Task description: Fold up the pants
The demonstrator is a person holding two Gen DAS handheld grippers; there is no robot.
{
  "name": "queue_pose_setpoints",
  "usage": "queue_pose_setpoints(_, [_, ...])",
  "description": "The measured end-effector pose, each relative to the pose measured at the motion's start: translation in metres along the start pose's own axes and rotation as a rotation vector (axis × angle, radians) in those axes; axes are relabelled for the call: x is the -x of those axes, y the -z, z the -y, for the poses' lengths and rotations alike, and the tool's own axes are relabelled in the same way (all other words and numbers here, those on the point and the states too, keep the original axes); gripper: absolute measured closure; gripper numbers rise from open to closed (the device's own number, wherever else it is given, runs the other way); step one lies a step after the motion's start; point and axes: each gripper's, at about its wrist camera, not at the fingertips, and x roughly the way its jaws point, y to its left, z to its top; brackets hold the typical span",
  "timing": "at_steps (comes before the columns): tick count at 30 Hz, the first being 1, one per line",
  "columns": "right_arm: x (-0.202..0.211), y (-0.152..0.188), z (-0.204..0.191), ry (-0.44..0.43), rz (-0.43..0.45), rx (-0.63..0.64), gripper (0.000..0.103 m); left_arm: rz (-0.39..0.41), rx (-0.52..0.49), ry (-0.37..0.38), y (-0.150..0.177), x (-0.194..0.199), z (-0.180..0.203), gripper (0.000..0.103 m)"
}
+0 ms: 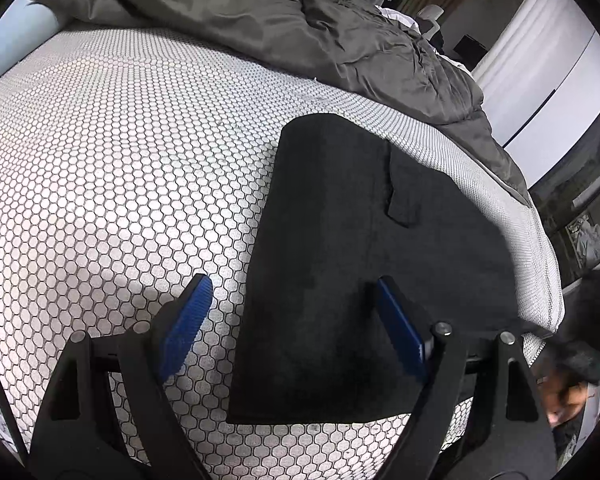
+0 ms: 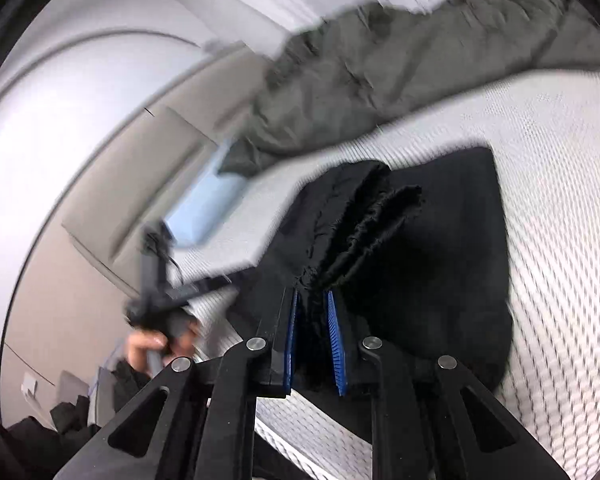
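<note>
Left wrist view: The left gripper (image 1: 294,316) is spread wide and holds nothing. Its two blue pads (image 1: 186,322) hover above the mattress (image 1: 100,152), which carries a honeycomb-patterned cover. The pants (image 1: 360,272) are black and lie flat on the mattress near its right edge. Their near hem runs between the two fingers. The left pad stands over bare mattress, just beside the left edge of the pants. The right pad stands over the black fabric. Contact between that pad and the fabric cannot be determined. A short flap of fabric shows on the upper face of the pants. A grey duvet (image 1: 300,28) is bunched along the far edge of the mattress, apart from the pants.

Right wrist view: This view is motion-blurred. The right gripper (image 2: 314,336) is narrowed onto a bunched fold of the pants (image 2: 440,248). Black fabric fills the gap between the blue pads (image 2: 336,340). A gathered, ruffled edge of the fabric rises beyond the fingertips. The rest of the pants spreads over the mattress (image 2: 560,200) to the right of the fingers. The duvet (image 2: 380,72) lies beyond the pants at the far edge. The left gripper (image 2: 156,280) appears at the left as a dark blur, and its opening cannot be read in this view.
</note>
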Motion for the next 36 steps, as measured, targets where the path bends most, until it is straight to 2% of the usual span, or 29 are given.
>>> queue_pose_setpoints(1, [-0.019,0.005,0.01,0.101,-0.084,0.011,0.088,-0.004,-0.003,0.002,0.0,-0.001,0.001,0.022])
queue_pose_setpoints(2, [-0.025,0.008,0.018,0.123,-0.112,0.002,0.086,-0.005,-0.007,0.004,0.0,-0.001,0.002,0.022])
queue_pose_setpoints(3, [-0.026,0.007,0.025,0.096,-0.113,-0.036,0.085,-0.004,-0.014,0.009,0.0,-0.001,0.004,0.022])
queue_pose_setpoints(5, [-0.014,0.001,0.025,0.059,-0.074,-0.046,0.082,0.0,-0.035,0.02,0.002,0.001,0.009,0.022])
queue_pose_setpoints(6, [-0.003,-0.001,0.023,0.061,-0.027,-0.038,0.073,0.001,-0.047,0.022,0.003,0.002,0.011,0.022])
queue_pose_setpoints(7, [0.005,-0.002,0.021,0.071,0.006,-0.033,0.058,-0.001,-0.058,0.018,0.005,0.002,0.012,0.022])
queue_pose_setpoints(9, [0.023,-0.005,0.024,0.122,0.085,-0.027,0.052,-0.009,-0.067,0.009,0.008,0.001,0.013,0.022])
queue_pose_setpoints(11, [0.029,-0.008,0.036,0.244,0.097,-0.042,0.052,-0.026,-0.075,0.003,0.01,-0.002,0.015,0.022])
queue_pose_setpoints(12, [0.028,-0.005,0.043,0.271,0.083,-0.065,0.052,-0.033,-0.081,0.0,0.011,-0.004,0.016,0.022])
queue_pose_setpoints(14, [0.031,0.001,0.06,0.267,0.055,-0.12,0.052,-0.045,-0.102,-0.009,0.013,-0.009,0.02,0.022])
queue_pose_setpoints(17, [0.033,0.018,0.063,0.228,0.02,-0.127,0.055,-0.047,-0.117,-0.026,0.013,-0.012,0.026,0.022])
queue_pose_setpoints(18, [0.029,0.025,0.059,0.209,0.015,-0.129,0.063,-0.048,-0.117,-0.029,0.013,-0.012,0.026,0.022])
queue_pose_setpoints(19, [0.032,0.033,0.058,0.197,0.014,-0.125,0.076,-0.049,-0.118,-0.031,0.014,-0.013,0.026,0.021])
queue_pose_setpoints(21, [0.037,0.049,0.054,0.182,0.013,-0.109,0.089,-0.053,-0.113,-0.037,0.014,-0.016,0.026,0.021])
queue_pose_setpoints(24, [0.033,0.071,0.043,0.14,0.014,-0.137,0.092,-0.06,-0.097,-0.032,0.012,-0.018,0.024,0.021])
queue_pose_setpoints(27, [0.031,0.082,0.039,0.115,-0.003,-0.17,0.092,-0.06,-0.098,-0.031,0.013,-0.018,0.025,0.021])
queue_pose_setpoints(28, [0.037,0.084,0.038,0.106,0.007,-0.177,0.088,-0.058,-0.098,-0.031,0.013,-0.017,0.025,0.021])
queue_pose_setpoints(29, [0.043,0.08,0.041,0.096,0.037,-0.197,0.084,-0.057,-0.099,-0.032,0.013,-0.016,0.026,0.021])
queue_pose_setpoints(31, [0.057,0.061,0.04,0.111,0.149,-0.227,0.066,-0.054,-0.107,-0.032,0.013,-0.016,0.025,0.021])
queue_pose_setpoints(32, [0.063,0.056,0.036,0.118,0.178,-0.22,0.065,-0.052,-0.107,-0.033,0.015,-0.014,0.024,0.021])
queue_pose_setpoints(34, [0.06,0.04,0.026,0.12,0.174,-0.187,0.065,-0.055,-0.099,-0.033,0.015,-0.014,0.022,0.021])
queue_pose_setpoints(36, [0.042,0.022,0.011,0.11,0.132,-0.137,0.062,-0.058,-0.094,-0.03,0.014,-0.015,0.021,0.021])
